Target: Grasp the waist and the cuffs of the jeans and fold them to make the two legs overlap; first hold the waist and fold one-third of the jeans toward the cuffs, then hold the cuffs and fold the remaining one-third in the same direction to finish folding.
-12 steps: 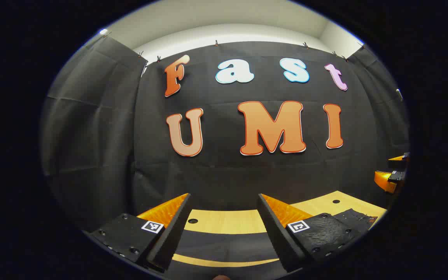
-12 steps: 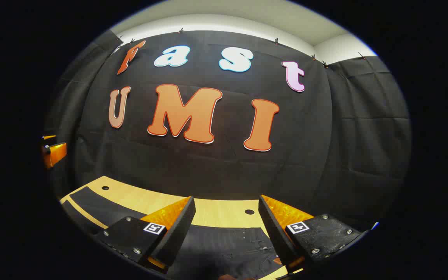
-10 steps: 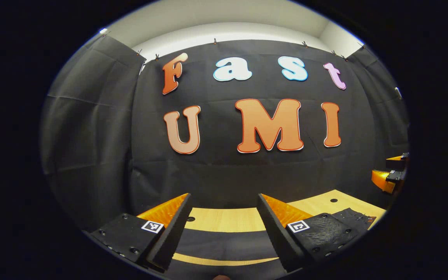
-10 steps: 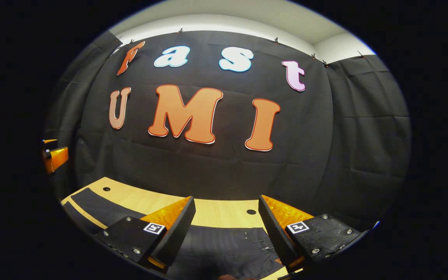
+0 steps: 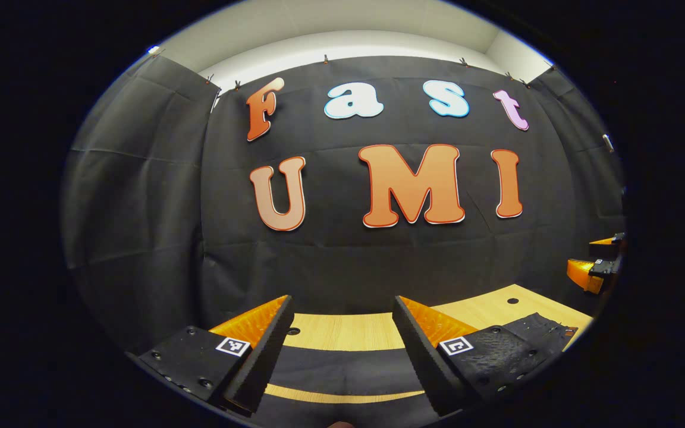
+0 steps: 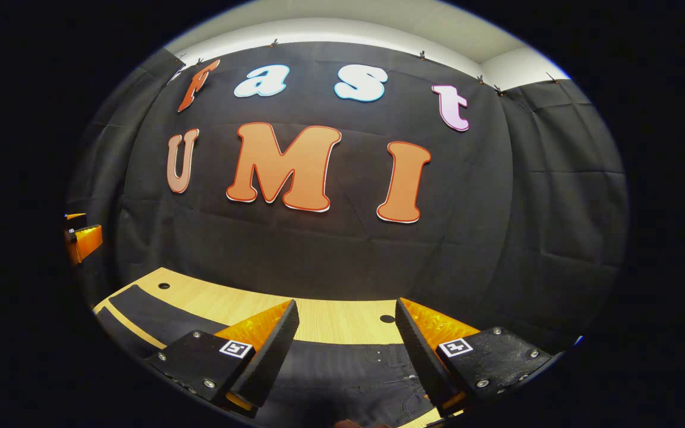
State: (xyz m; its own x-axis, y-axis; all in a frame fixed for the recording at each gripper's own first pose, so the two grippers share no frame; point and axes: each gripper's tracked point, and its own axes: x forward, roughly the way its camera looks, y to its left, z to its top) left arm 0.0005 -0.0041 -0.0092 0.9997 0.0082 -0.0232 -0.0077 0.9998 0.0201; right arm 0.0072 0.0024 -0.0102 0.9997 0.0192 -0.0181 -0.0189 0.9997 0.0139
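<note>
The jeans [image 6: 342,380] lie flat on the table [image 6: 330,321], near both released tongs, left [image 5: 342,362] and right [image 6: 345,356]. Denim is probably soft, moderately heavy; grip the thick waistband and cuff hems.

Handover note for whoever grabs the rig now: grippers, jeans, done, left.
Left gripper: open, holding nothing, above the leg end of the jeans.
Right gripper: open, holding nothing, above the waist end.
Jeans lie flat on the wooden table; a strip of table shows between the two legs in the left gripper view.
Done: nothing yet, no fold visible.
Left: overlap the legs, fold waist third toward cuffs, then the cuff third.
</note>
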